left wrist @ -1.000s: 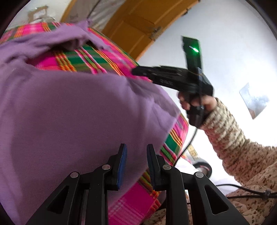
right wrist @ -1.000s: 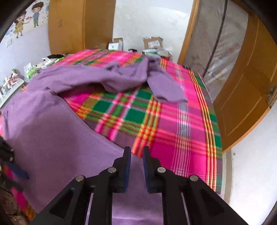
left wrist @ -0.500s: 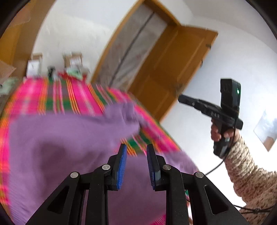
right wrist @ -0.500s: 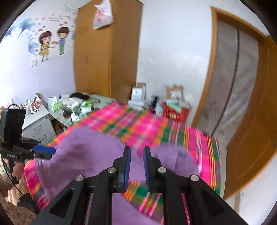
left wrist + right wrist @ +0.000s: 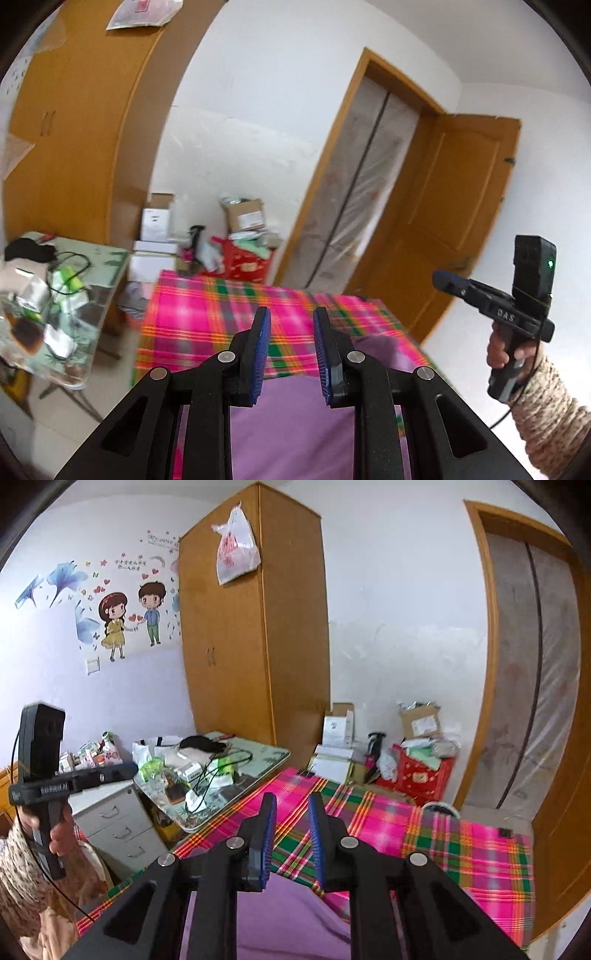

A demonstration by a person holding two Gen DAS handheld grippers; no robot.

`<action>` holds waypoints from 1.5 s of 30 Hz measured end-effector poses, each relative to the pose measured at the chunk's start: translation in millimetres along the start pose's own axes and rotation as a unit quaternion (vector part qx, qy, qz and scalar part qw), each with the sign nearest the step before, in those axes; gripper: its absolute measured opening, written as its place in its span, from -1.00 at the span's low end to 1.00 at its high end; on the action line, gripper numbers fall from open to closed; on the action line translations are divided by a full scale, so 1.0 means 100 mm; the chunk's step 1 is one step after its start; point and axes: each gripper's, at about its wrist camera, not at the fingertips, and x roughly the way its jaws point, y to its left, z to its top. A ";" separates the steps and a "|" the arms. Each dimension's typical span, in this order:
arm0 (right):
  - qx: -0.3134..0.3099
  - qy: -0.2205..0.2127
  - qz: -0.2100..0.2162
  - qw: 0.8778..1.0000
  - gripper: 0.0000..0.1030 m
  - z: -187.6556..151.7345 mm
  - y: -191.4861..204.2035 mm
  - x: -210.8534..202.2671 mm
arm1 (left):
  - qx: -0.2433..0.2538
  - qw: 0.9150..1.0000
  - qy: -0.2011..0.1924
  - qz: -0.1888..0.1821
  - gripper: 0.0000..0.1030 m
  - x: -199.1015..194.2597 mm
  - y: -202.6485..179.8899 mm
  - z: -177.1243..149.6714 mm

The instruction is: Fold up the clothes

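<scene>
On plaid bed (image 5: 461,849), near edge, below both claws: 1 purple garment (image 5: 295,424), knit-type, mostly hidden by claw bodies; fold state n/k. Handling (est.): light, soft, limp, no rigidity; sags when lifted, low slip on bedcover. Grip pts: hem corners or shoulder seams, pinch w/ both claws. Left claw (image 5: 291,350): released, pads apart, nothing between. Right claw (image 5: 291,836): same, raised clear of cloth.

Purple garment (image 5: 295,424): mostly hidden below left claw (image 5: 290,354), cut off at bottom edge.
Bed (image 5: 461,849): near end unseen beneath right claw (image 5: 291,840).
</scene>
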 end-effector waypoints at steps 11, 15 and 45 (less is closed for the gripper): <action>0.028 0.061 0.016 0.998 -0.63 -0.58 -0.14 0.82 | -0.020 0.997 0.076 -0.011 -0.53 0.80 0.28 -0.58; 0.020 0.074 0.012 0.997 -0.63 -0.71 -0.18 0.89 | -0.032 0.995 0.095 -0.023 -0.53 1.10 0.30 -0.87; -0.062 0.376 -0.010 0.924 -0.29 -1.52 -0.63 1.95 | 0.107 0.956 0.247 0.115 -0.32 2.06 0.46 -1.31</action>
